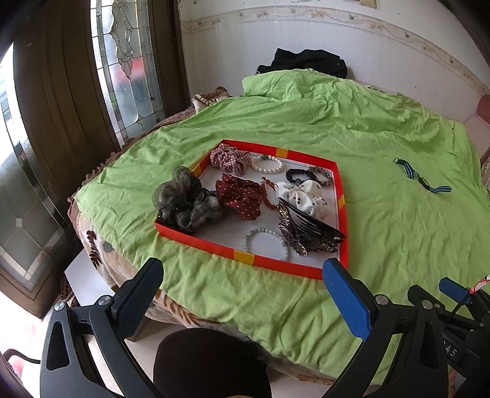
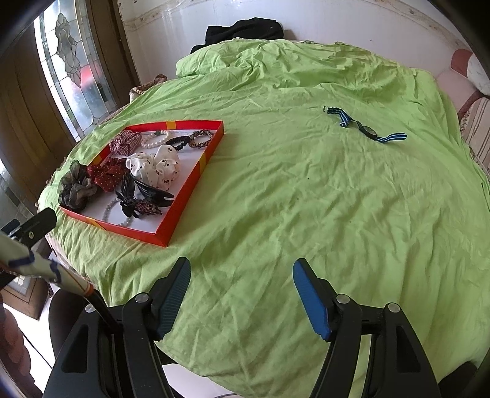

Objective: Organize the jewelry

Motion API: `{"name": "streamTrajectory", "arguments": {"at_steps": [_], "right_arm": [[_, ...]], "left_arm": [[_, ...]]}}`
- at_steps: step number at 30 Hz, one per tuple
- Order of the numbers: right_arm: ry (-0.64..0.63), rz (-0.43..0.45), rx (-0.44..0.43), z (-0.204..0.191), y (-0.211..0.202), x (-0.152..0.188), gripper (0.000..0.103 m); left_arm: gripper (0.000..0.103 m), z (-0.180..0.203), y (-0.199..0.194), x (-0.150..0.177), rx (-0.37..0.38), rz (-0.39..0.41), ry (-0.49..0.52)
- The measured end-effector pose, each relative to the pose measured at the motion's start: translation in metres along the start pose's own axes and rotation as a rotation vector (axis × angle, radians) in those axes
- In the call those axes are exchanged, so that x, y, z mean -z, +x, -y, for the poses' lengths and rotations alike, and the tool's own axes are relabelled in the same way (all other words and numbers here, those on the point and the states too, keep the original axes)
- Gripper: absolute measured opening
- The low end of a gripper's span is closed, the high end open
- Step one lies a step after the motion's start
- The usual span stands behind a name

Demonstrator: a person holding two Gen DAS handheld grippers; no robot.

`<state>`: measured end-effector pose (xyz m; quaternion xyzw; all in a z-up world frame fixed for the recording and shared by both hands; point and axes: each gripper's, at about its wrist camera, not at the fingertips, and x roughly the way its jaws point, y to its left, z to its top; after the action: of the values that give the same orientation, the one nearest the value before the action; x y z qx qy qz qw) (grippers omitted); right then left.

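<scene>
Bed: a green sheet covers it, wrinkled all over, with a raised fold at the far end by the wall.
Tray: a shallow red tray with yellow marks on its rim lies on the sheet, on the side toward the glass door.
Tray contents: a grey-green scrunchie sits at the near left corner and bulges over the rim; a dark red dotted scrunchie lies just beside it; a checked red scrunchie is at the far corner.
More in tray: a white spotted scrunchie lies near the middle, a black claw clip leans against it, and a sequinned clip lies under the claw.
Beads: a white pearl bracelet is at the far side, a pale bead bracelet at the near rim, an amber bead string between the scrunchies.
Small bands: two thin hair ties lie by the right far corner.
Watch: a watch with a blue-striped strap lies flat on the bare sheet, well apart from the tray, outside it.
Left gripper: jaws spread wide, nothing between them, hanging over the near bed edge in front of the tray.
Right gripper: jaws apart and empty, over bare sheet, tray off to its left.
Far end: a black garment lies against the wall.
</scene>
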<state>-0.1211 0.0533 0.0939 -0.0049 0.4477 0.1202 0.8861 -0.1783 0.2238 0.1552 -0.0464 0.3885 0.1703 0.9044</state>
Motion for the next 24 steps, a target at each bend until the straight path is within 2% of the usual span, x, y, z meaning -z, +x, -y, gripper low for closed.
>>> {"name": "streamTrajectory", "arguments": {"at_steps": [14, 24], "right_arm": [[-0.020, 0.000, 0.003, -0.005, 0.002, 0.000, 0.075], [-0.021, 0.006, -0.021, -0.008, 0.003, 0.000, 0.076]], "left_arm": [[0.103, -0.001, 0.005, 0.000, 0.006, -0.014, 0.008], [0.103, -0.012, 0.008, -0.019, -0.039, 0.020, 0.035]]}}
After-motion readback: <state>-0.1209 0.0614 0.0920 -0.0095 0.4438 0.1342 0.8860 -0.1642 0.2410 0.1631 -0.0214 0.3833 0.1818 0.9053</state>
